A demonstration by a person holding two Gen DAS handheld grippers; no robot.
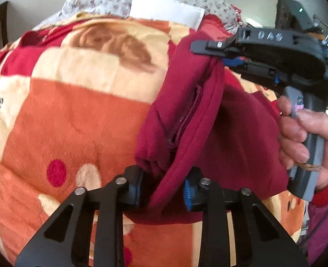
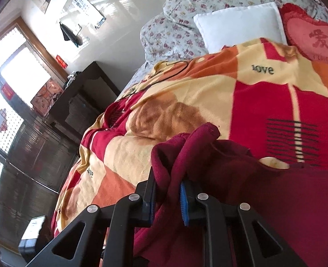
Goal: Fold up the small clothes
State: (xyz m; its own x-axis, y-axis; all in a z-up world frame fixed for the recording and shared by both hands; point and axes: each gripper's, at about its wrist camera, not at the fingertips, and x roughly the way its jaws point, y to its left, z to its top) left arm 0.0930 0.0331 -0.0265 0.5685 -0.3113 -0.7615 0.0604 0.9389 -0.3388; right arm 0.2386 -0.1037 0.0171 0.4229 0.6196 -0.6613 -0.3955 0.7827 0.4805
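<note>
A dark red garment with a zipper is held up over the bed blanket. My left gripper is shut on the garment's lower edge, cloth pinched between its blue pads. My right gripper shows at the upper right of the left wrist view, shut on the garment's upper edge. In the right wrist view the right gripper clamps a fold of the same garment, which drapes to the right over the blanket.
A white pillow, a red heart cushion and a floral quilt lie at the head of the bed. Dark wooden furniture and windows stand to the left of the bed.
</note>
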